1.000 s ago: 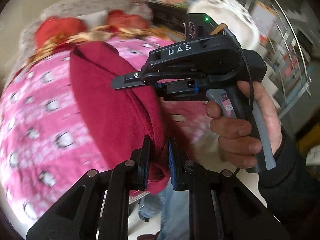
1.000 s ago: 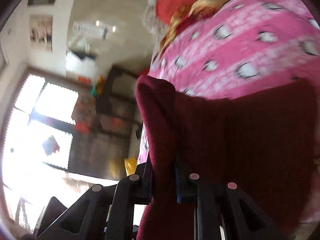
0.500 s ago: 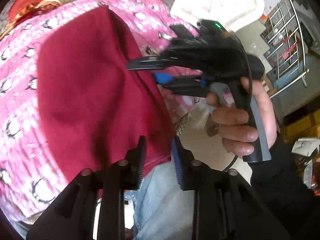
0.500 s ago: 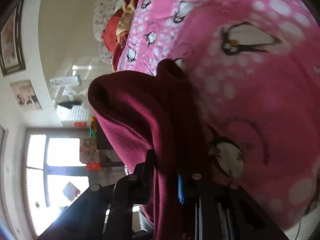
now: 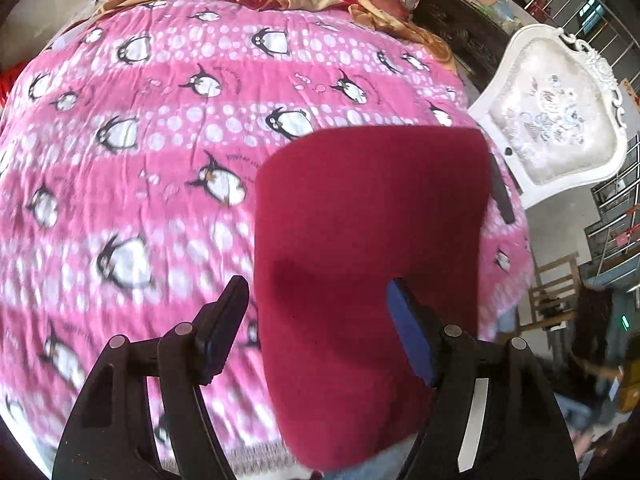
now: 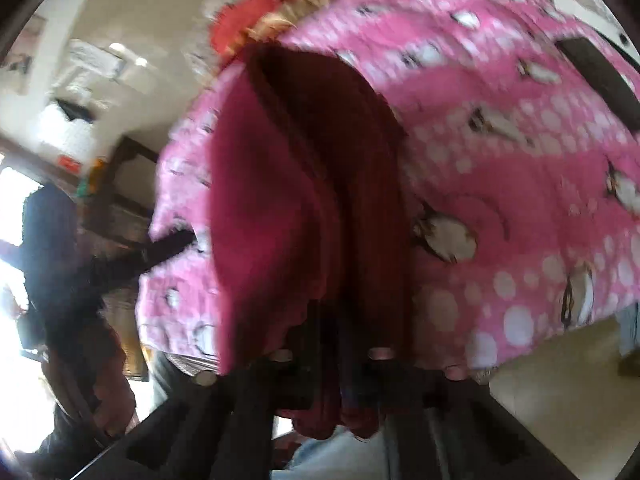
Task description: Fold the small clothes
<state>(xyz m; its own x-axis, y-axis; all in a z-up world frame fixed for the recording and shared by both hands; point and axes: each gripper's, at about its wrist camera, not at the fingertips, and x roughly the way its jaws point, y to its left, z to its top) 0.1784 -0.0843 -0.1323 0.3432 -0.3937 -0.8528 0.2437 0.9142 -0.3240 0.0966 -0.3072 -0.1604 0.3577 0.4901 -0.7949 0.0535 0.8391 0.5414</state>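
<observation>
Flanking maroon cloth (image 5: 368, 240): penguin blanket (image 5: 160, 184) beneath, white chair (image 5: 556, 120) beside.

The small garment (image 5: 368, 240) was a maroon fleece-like cloth, matt and softly napped. Under it the bed's pink penguin-print blanket (image 5: 160, 160) looked a plush, slightly crinkled fabric. The left gripper (image 5: 316, 320) was matt black plastic with round metal pins, one of its fingers (image 5: 408, 332) faced with blue ribbed padding. The white chair (image 5: 556, 128) had a glossy carved frame.
</observation>
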